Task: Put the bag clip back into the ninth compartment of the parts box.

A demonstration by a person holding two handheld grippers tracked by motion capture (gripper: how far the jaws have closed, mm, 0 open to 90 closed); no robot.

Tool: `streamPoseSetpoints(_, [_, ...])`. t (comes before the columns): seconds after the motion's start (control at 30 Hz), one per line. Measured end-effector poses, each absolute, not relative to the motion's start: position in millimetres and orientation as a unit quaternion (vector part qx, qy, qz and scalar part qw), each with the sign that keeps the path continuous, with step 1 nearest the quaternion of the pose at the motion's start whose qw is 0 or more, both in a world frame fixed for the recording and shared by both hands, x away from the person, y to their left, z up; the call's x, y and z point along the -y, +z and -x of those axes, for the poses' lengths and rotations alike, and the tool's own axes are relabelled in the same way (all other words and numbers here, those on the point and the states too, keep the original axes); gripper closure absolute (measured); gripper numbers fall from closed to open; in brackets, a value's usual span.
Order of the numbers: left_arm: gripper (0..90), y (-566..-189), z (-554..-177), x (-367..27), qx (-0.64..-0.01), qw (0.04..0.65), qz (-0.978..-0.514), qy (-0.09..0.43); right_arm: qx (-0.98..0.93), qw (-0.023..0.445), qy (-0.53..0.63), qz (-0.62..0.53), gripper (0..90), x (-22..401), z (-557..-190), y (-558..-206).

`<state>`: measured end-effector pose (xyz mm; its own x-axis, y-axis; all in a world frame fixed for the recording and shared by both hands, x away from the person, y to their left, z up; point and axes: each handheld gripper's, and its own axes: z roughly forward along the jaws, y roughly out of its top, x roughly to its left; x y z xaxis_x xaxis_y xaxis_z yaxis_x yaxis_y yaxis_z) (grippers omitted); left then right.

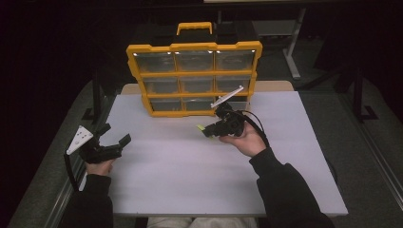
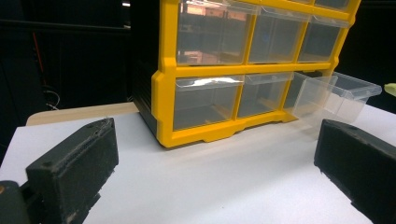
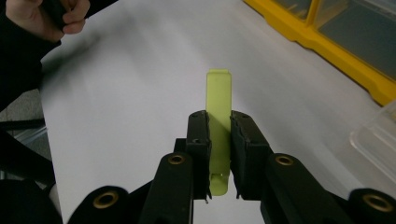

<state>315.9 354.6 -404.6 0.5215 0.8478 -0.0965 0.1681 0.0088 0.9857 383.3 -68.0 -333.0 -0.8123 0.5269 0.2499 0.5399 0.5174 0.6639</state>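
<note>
High view: right gripper (image 1: 205,129) noted just before yellow organizer (image 1: 194,78), clenched on yellow-green strip (image 1: 201,127); left gripper (image 1: 114,134) noted well left of organizer, jaws spread, nothing held.

Left gripper view: clear drawer (image 2: 337,93) seen pulled out at organizer's lower row.

Right gripper view: strip (image 3: 219,122) seen gripped mid-length. Judged light, thin, stiff, slippery; flat faces best held.

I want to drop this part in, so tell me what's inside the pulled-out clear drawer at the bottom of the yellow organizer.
The clear drawer looks empty through its walls; its back end is hidden inside the yellow organizer.
</note>
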Motion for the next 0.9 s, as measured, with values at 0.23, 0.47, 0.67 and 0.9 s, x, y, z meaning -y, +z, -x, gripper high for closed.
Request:
streamPoseSetpoints(0.23, [0.0,-405,-316,-355,-0.397,0.59,-0.641,0.287,0.863,-0.005,-0.393,0.319,77.2,79,-393,-326])
streamPoseSetpoints(0.47, [0.0,-404,-316,-355,-0.396,0.591,-0.642,0.287,0.858,-0.014,-0.394,0.328,77.2,86,-400,-321])
streamPoseSetpoints(0.67, [0.0,-404,-316,-355,-0.396,0.591,-0.642,0.287,0.848,-0.019,-0.404,0.342,77.2,96,-408,-319])
streamPoseSetpoints(0.9, [0.0,-404,-316,-355,-0.396,0.591,-0.642,0.287,0.837,-0.02,-0.411,0.36,77.2,103,-417,-315])
